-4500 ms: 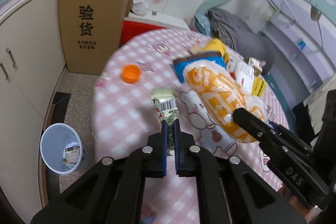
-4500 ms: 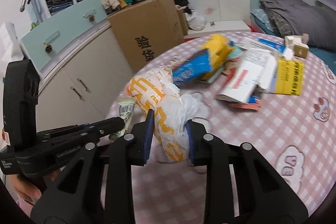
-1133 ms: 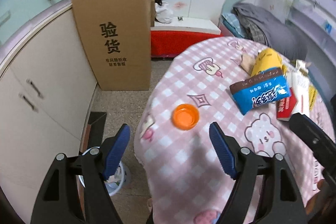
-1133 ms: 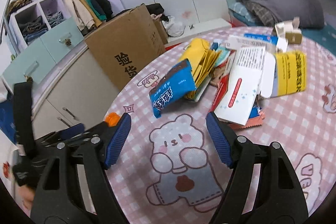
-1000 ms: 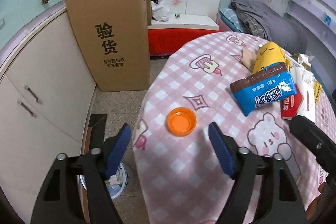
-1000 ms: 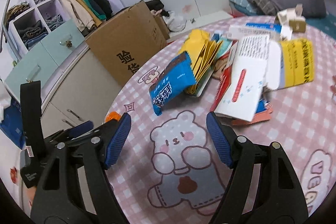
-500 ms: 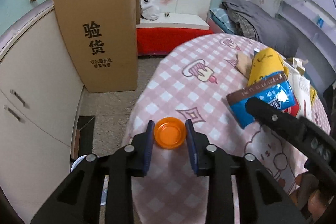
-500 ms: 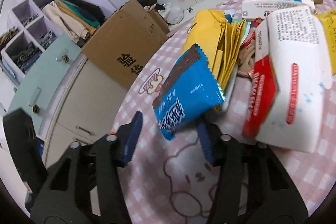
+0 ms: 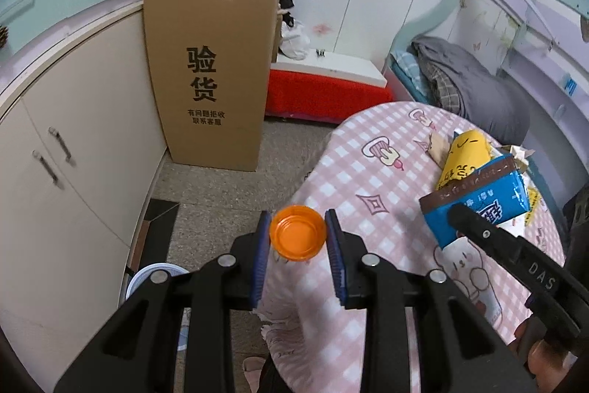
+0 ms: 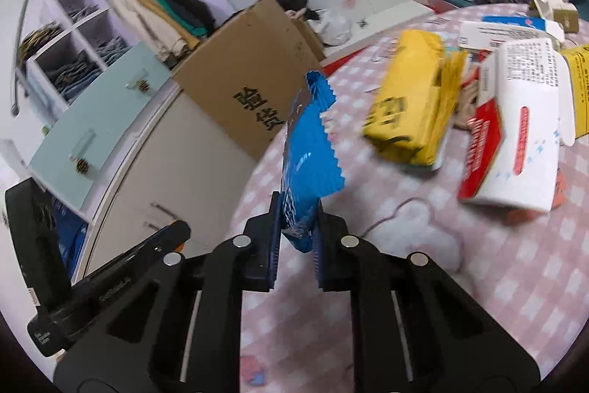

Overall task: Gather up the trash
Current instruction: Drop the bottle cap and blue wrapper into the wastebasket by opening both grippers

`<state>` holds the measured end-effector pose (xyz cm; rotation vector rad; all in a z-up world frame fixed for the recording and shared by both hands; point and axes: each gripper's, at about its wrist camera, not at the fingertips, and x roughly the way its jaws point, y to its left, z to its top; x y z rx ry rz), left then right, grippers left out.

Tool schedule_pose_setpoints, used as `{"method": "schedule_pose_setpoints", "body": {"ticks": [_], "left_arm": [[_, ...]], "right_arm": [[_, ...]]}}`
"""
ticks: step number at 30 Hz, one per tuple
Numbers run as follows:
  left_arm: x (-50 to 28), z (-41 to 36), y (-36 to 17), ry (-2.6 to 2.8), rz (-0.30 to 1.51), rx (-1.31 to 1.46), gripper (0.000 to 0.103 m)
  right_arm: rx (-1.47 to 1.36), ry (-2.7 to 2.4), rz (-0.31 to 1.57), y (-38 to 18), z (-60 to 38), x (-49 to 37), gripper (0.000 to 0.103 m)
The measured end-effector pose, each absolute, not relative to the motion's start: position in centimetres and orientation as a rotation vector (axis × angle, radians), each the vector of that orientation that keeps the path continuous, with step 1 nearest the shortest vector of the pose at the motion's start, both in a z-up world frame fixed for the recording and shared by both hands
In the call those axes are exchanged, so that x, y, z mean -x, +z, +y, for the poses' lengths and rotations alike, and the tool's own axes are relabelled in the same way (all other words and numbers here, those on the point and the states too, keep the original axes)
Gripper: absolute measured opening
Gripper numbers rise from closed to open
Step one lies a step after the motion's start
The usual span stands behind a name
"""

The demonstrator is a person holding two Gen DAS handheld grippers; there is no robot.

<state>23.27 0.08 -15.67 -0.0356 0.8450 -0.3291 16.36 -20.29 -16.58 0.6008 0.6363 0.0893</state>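
Two grippers each hold a piece of trash. The left gripper [image 9: 297,238] pinches the orange cap [image 9: 297,237] between its blue pads, open side up, lifted over the edge of the pink checked table [image 9: 386,179], with the white bin [image 9: 147,279] below to its left. The right gripper [image 10: 296,231] is closing on the blue snack packet [image 10: 307,150], which stands upright between its pads; yellow packets [image 10: 408,98] lie ahead to the right.

Orange cap [image 9: 297,237]: smooth glossy plastic. Blue wrapper [image 10: 308,150]: shiny foil-like film. Tablecloth [image 9: 371,179]: matt cloth.
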Motion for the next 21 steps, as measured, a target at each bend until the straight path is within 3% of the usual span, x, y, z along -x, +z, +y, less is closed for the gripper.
{"method": "schedule_pose_setpoints", "body": {"ticks": [9, 21], "left_arm": [[-20.6, 6.8, -15.4, -0.225, 0.845, 0.087, 0.029], [-19.6, 18.5, -19.1, -0.031, 0.909, 0.189, 0.029]], "right_arm": [[-0.484, 0.269, 0.667, -14.9, -11.2, -16.0, 0.015], [-0.337, 0.433, 0.792, -18.2, 0.6, -18.9, 0.015]]}}
